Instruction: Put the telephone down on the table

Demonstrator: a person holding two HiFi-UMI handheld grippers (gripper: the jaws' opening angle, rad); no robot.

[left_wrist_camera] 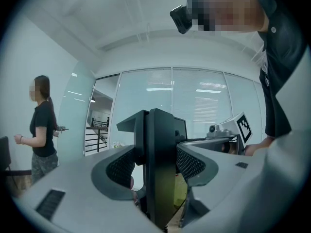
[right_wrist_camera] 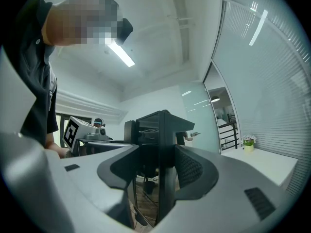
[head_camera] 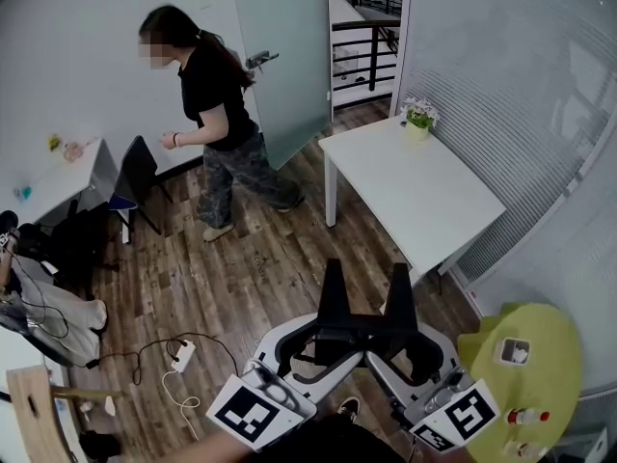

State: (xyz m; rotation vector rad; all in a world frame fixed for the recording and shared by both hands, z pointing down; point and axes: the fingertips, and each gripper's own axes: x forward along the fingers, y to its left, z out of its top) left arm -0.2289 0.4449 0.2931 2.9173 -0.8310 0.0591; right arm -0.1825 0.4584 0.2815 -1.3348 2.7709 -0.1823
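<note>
I hold black telephone [head_camera: 364,318] pinched between fingers [left_wrist_camera: 121,168] of left gripper [left_wrist_camera: 154,165] and right gripper [right_wrist_camera: 156,166], mid-air, short of white counter [head_camera: 424,196]. Risk: one side releasing early tips it onto floor [head_camera: 251,278].

Small office with a wood-plank floor [head_camera: 260,268], white walls and glass partitions.
A white worktop [head_camera: 415,186] stands against the ribbed glass wall [head_camera: 521,85], with a small potted plant [head_camera: 419,116] at its far corner. Beside it a frosted glass door [head_camera: 284,56] stands open onto a landing with a black railing [head_camera: 371,41]. A person [head_camera: 217,114] in dark clothes walks near the plain white wall [head_camera: 87,56], next to a black chair [head_camera: 140,177]. A white power strip [head_camera: 182,356] and its cables lie on the floor. A round yellow-green table [head_camera: 554,374] stands at the right, and a strip light [right_wrist_camera: 121,55] glows on the ceiling.
</note>
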